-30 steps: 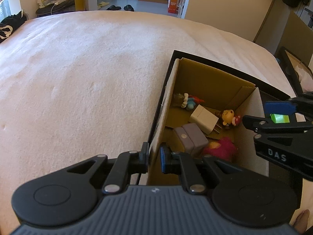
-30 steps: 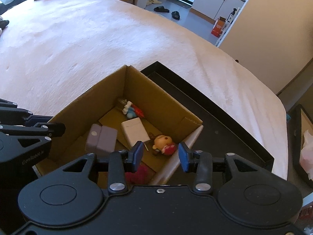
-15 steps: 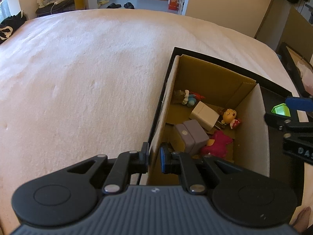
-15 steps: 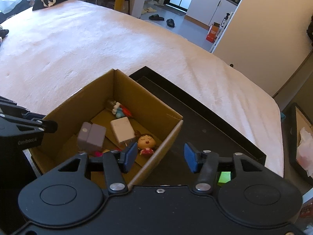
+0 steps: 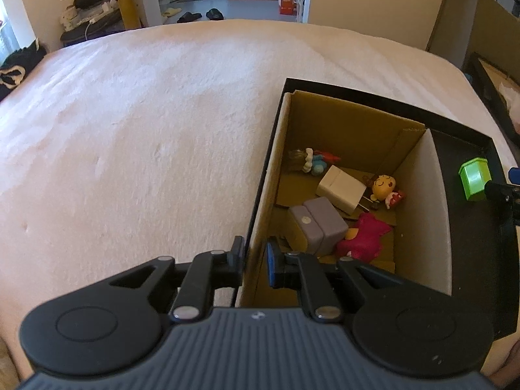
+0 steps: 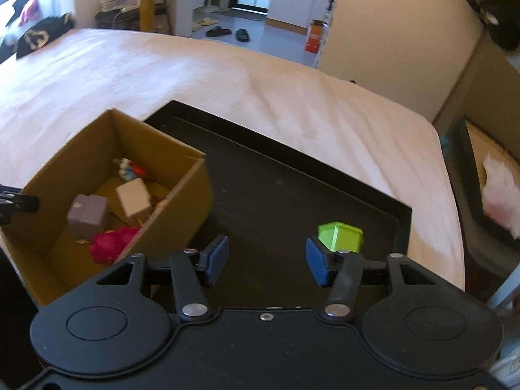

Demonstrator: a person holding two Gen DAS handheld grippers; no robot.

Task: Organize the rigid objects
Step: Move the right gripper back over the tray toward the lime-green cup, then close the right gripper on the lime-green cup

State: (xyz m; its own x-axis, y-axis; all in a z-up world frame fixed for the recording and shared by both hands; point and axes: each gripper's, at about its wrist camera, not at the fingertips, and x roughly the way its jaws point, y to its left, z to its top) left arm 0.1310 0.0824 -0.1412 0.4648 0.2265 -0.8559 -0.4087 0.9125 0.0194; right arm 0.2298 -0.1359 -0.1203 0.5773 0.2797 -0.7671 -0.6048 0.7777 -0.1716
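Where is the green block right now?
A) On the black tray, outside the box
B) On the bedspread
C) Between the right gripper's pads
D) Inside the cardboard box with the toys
A: the green block sits on the black tray, apart from the cardboard box, just beyond the right gripper, whose open jaws hold nothing.

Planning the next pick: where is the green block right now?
The green block sits on the black tray, outside the cardboard box, near the tray's right rim in the right wrist view.

black tray [image 6: 276,195] floor bare, cardboard box [image 6: 182,214] wall left, green block [image 6: 341,235] right
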